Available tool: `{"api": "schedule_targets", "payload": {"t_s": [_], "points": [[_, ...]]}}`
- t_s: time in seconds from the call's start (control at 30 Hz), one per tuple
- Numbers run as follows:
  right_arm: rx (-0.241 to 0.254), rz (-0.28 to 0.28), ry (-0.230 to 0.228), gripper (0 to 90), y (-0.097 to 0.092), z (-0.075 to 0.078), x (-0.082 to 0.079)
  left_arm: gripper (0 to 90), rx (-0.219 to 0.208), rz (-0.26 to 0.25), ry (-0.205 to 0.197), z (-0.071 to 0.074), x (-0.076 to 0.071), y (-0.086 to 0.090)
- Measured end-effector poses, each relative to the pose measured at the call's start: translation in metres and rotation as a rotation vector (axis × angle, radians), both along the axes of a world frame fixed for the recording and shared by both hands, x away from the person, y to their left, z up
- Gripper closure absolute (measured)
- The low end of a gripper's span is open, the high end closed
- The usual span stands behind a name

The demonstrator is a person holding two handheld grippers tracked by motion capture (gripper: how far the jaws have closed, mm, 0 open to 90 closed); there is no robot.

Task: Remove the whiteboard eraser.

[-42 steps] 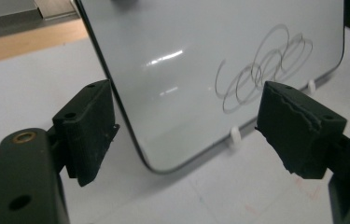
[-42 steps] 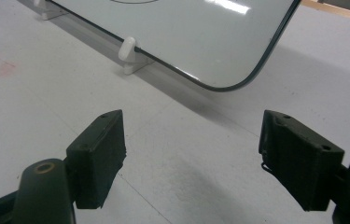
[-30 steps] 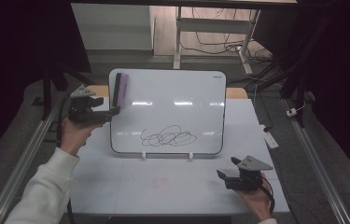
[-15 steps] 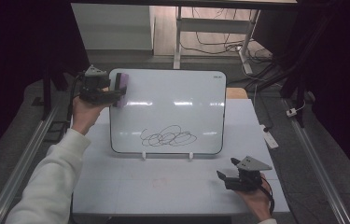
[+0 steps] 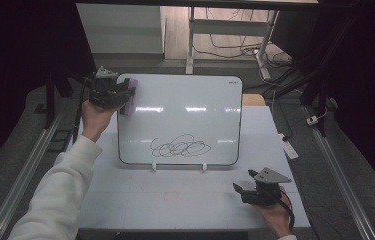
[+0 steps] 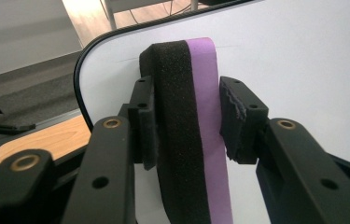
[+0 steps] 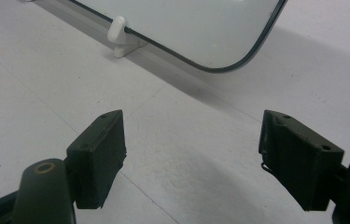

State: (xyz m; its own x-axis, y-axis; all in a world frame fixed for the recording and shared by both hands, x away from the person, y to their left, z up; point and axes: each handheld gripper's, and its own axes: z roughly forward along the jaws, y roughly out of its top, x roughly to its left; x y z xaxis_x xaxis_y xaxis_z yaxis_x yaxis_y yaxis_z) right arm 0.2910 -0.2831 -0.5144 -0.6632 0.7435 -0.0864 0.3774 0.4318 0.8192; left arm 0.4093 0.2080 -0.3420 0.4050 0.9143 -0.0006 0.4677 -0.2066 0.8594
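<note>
The room beyond your table (image 5: pixel 125 200) sits in deep shadow at both sides, just cables and a desk leg on the floor ahead. The propped whiteboard (image 5: pixel 185 115) carries a black scribble (image 5: pixel 181 147) low down. Your left gripper (image 5: pixel 125 93) has just been closing and now pinches the eraser (image 6: pixel 196 130) at the board's top left corner; its lower end is cut off. Your right gripper (image 7: pixel 193 158) rests spread wide on the table.
</note>
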Motion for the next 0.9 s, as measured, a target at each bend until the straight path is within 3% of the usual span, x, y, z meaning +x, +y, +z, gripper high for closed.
{"api": "schedule_targets", "payload": {"t_s": [0.17,0.3,0.63,0.9], "points": [[-0.001,-0.001,-0.001,22.4,0.0,0.0,0.0,60.7,-0.01,-0.041,-0.022,0.005,-0.018,0.002],[-0.001,0.002,-0.003,22.4,0.001,0.001,-0.001,60.7,-0.033,-0.091,-0.025,-0.003,-0.038,0.003],[0.006,0.018,-0.006,22.5,0.008,0.003,-0.002,60.6,-0.073,-0.199,0.009,-0.051,-0.085,-0.007],[0.047,0.068,-0.006,22.0,0.027,0.009,-0.009,60.6,-0.106,-0.277,0.044,-0.084,-0.108,-0.026]]}}
